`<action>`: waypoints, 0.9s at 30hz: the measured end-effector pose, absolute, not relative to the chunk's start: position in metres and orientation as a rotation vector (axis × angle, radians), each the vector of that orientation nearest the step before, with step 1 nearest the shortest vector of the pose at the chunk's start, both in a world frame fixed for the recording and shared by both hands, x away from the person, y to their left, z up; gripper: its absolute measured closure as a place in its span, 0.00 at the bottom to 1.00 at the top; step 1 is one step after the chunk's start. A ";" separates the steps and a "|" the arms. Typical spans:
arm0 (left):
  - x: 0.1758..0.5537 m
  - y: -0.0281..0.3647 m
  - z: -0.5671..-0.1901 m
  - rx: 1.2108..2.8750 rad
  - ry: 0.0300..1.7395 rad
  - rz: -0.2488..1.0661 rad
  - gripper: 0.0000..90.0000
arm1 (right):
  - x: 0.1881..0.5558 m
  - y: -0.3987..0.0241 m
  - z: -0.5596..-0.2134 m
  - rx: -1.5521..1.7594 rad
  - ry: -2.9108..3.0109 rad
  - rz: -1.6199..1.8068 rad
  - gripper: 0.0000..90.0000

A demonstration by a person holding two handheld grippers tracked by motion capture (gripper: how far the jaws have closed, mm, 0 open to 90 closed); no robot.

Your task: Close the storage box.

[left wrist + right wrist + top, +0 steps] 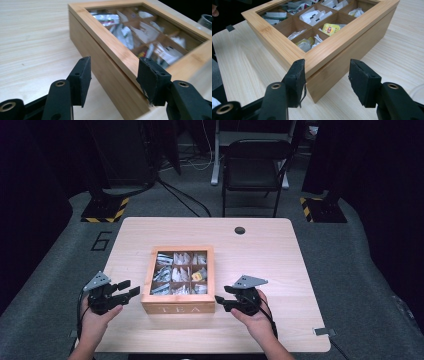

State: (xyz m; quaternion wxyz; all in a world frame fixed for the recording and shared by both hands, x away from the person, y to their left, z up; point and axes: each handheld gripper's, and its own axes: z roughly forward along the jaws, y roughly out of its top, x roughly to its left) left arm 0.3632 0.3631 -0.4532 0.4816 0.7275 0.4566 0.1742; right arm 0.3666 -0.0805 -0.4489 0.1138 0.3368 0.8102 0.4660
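Both hands are low on the counter (260,245), one on each side of the wooden tea box (178,306). My left fingers (113,75) are spread wide with nothing between the pads; the box's near corner sits just ahead of them, its long side wall running away in front. My right fingers (327,80) are also parted and empty, and the other front corner points straight into the gap between them, not yet touching either pad.

The box looks rigid and fairly weighty for its size, smooth bamboo that may slide under rubber pads. The lid seems to be a wooden frame around a clear pane (312,22); I'd keep pressure off that and take hold on the frame edge or the solid wall below the seam. Inside, light paper tea sachets (330,28) lie in the compartments and would shift if I tip it.

Around my fingers the counter is bare wood. A folding chair (255,165) stands well beyond, no obstacle.
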 end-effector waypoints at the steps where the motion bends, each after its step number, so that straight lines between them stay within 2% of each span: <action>1: 0.366 0.364 -0.454 1.770 1.121 0.429 0.50 | 0.367 -0.081 -0.449 0.990 2.369 1.366 0.52; 10: 0.382 0.369 -0.460 1.747 1.168 0.442 0.50 | 0.370 -0.089 -0.450 1.005 2.334 1.353 0.50; 27: 0.383 0.372 -0.485 1.768 1.214 0.408 0.49 | 0.366 -0.083 -0.458 0.940 2.326 1.282 0.49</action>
